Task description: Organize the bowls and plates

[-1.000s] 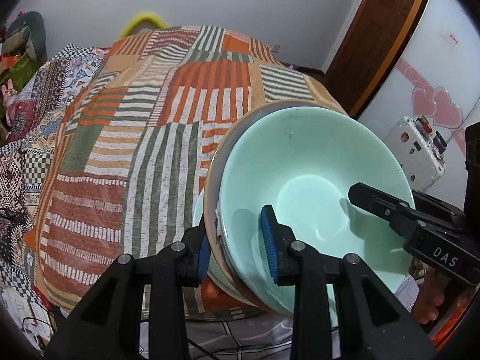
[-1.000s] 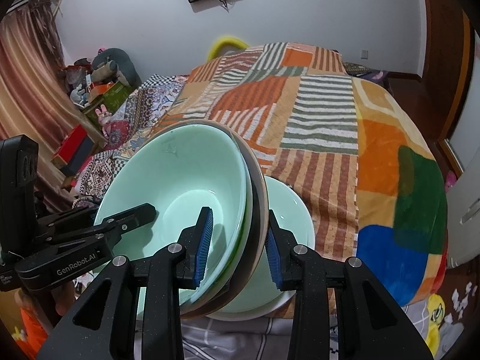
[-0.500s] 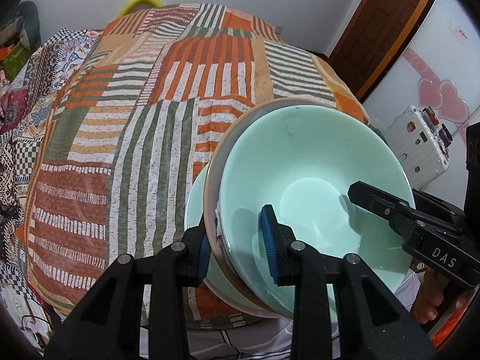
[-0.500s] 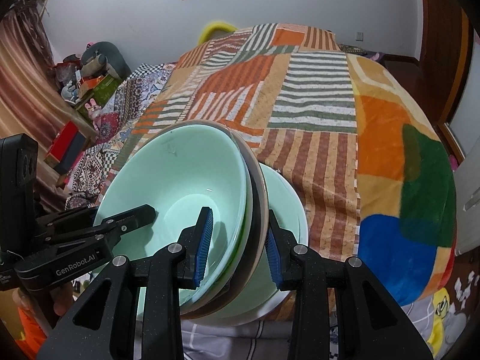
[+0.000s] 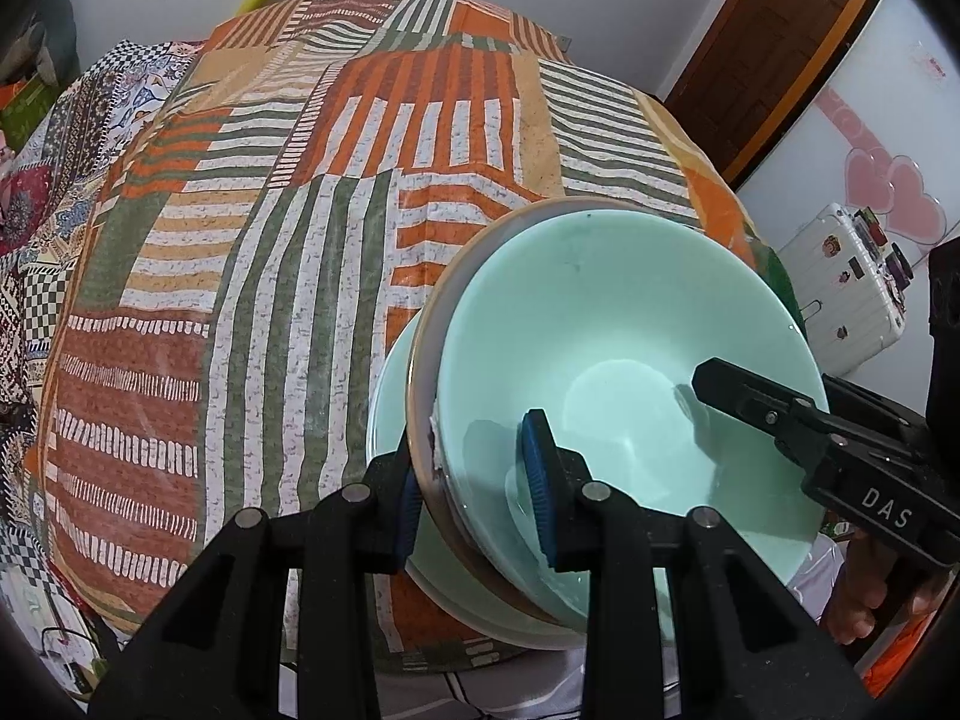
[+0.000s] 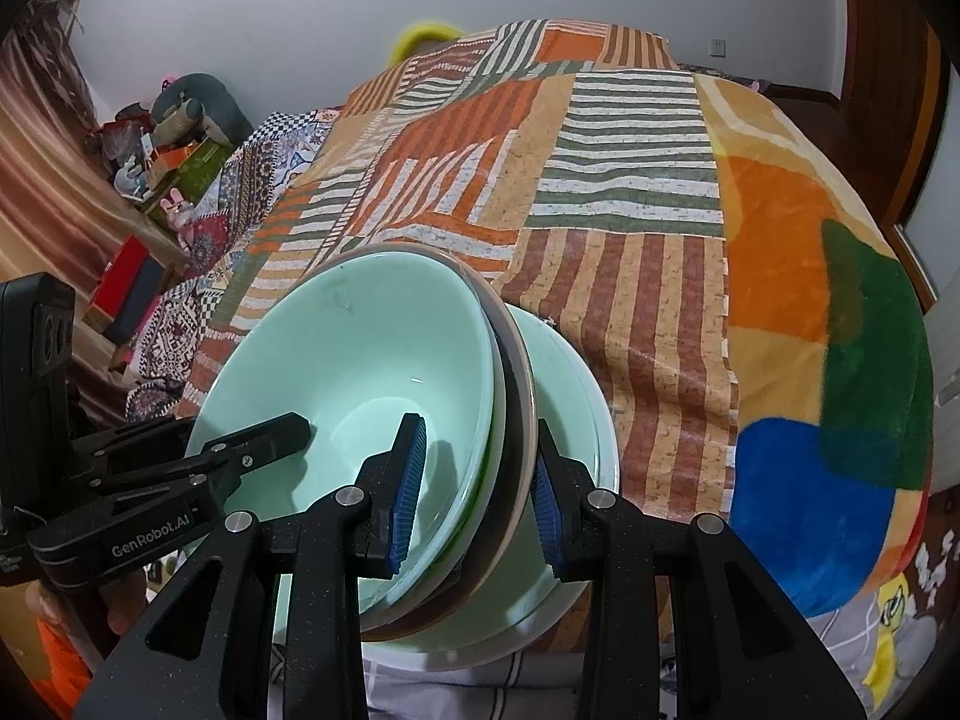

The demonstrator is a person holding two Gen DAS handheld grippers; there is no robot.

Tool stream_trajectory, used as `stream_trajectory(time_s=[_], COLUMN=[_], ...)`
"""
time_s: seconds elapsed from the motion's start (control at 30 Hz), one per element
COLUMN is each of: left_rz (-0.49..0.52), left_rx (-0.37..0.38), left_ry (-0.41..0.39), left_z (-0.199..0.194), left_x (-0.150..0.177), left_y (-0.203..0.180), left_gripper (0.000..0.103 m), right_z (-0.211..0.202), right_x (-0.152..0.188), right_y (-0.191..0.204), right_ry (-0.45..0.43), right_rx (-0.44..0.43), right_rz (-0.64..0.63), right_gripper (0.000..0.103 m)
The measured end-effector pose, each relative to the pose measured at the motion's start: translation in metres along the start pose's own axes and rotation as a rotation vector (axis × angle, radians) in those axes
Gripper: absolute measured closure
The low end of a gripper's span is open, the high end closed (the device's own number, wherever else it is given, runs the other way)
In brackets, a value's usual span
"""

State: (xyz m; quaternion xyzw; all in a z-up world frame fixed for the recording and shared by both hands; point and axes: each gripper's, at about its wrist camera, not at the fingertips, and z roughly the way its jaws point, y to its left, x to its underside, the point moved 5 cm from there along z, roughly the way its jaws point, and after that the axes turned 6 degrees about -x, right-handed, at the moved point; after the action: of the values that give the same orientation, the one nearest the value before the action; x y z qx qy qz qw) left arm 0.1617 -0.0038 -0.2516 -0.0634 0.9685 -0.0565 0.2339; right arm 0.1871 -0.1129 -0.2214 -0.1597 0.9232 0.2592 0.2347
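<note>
Left wrist view: the left tool (image 5: 474, 495) is clamped on the near left rim of a stack of dishes, one blue pad (image 5: 538, 480) inside the mint-green bowl (image 5: 606, 372) and the other outside, behind the brown-rimmed plate (image 5: 429, 360) that the bowl sits in. Bowl and plate are tilted together, their open faces turned toward the right. Below them lies a second mint-green bowl (image 5: 390, 402), its rim showing to the left of and under the plate; whether the plate touches it cannot be told. It sits at the near edge of the bed, on the striped patchwork bedspread (image 5: 270, 228). The right tool (image 5: 780, 414) reaches in from the right, one black finger over the bowl's inside. Further right stands a white suitcase with stickers (image 5: 840, 288) (by a wooden door (image 5: 780, 42)).

Right wrist view: the right tool (image 6: 477, 495) grips the same stack from the opposite side, its left pad (image 6: 408, 480) inside the mint-green bowl (image 6: 360, 372), its right pad outside the brown-rimmed plate (image 6: 519, 384). The second mint-green bowl (image 6: 576, 396) lies under and to the right. The left tool (image 6: 198, 474) enters from the left, a finger inside the bowl. The bedspread (image 6: 600, 192) fills the rest, with a colour-block blanket (image 6: 810, 330) on the right.
</note>
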Motion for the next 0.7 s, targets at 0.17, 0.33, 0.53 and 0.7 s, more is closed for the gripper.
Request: stream_trajectory(time_s=[0.17,0.33,0.53,0.7], left_rz=[-0.013,-0.042,-0.023,-0.005], left_rx=[0.014,0.04,0.009,-0.004], left_ry=[0.003,0.008,-0.035,-0.106], left_z=[0.002,0.004,-0.01,-0.039], left_x=[0.0,-0.001,-0.003,-0.009], left_y=[0.002,0.004,0.004,0.003], left_gripper=[0.072,0.071,0.069,0.068], right_z=[0.002,0.006,-0.002,-0.027], right_x=[0.0,-0.001,-0.002,-0.008], right_y=[-0.002,-0.003,-0.002,0.007], right_ry=[0.001,0.007,-0.011,-0.088], right_rx=[-0.003,-0.012,-0.004,0.024], right_rz=[0.0,0.009,-0.013,-0.078], right_gripper=[0.07,0.07,0.069,0.06])
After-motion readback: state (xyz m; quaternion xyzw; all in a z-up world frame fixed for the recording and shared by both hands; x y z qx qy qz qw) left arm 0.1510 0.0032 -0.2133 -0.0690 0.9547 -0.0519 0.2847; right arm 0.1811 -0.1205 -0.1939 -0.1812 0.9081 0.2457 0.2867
